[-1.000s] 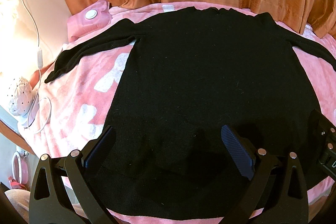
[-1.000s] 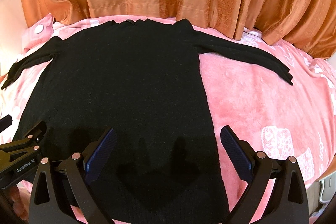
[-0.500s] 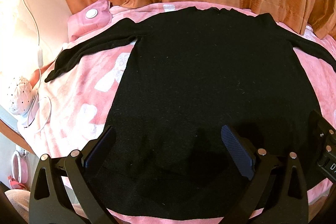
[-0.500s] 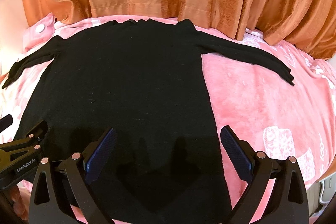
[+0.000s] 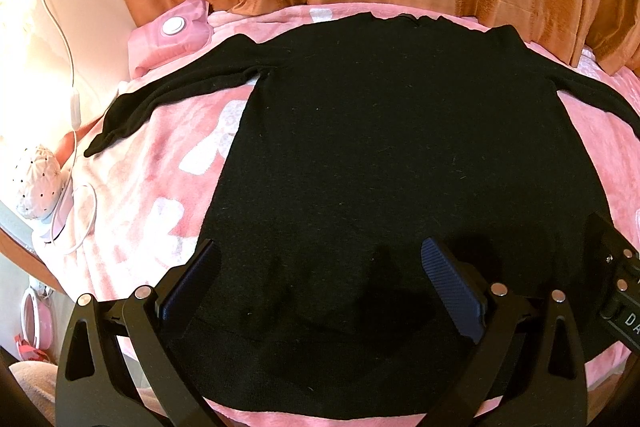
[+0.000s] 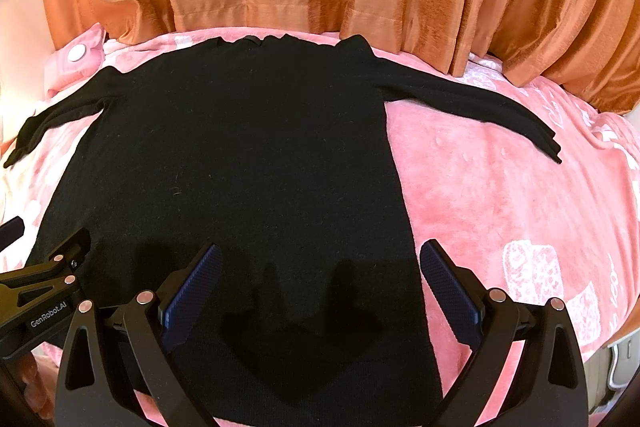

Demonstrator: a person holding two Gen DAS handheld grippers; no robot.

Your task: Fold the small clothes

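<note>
Lying flat on the pink fleece blanket (image 6: pixel 500 195), sleeves spread, the black knit sweater (image 5: pixel 400 155) has barely shifted; left gripper (image 5: pixel 320 283) and right gripper (image 6: pixel 320 283) still hover spread above its hem, folding unstarted.

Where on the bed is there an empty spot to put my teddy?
The biggest bare patch of pink blanket lies right of the black sweater, below its stretched right sleeve. A smaller patch sits under the left sleeve, bordered by the white cable. The middle is covered by the sweater, with both open grippers above its hem.
</note>
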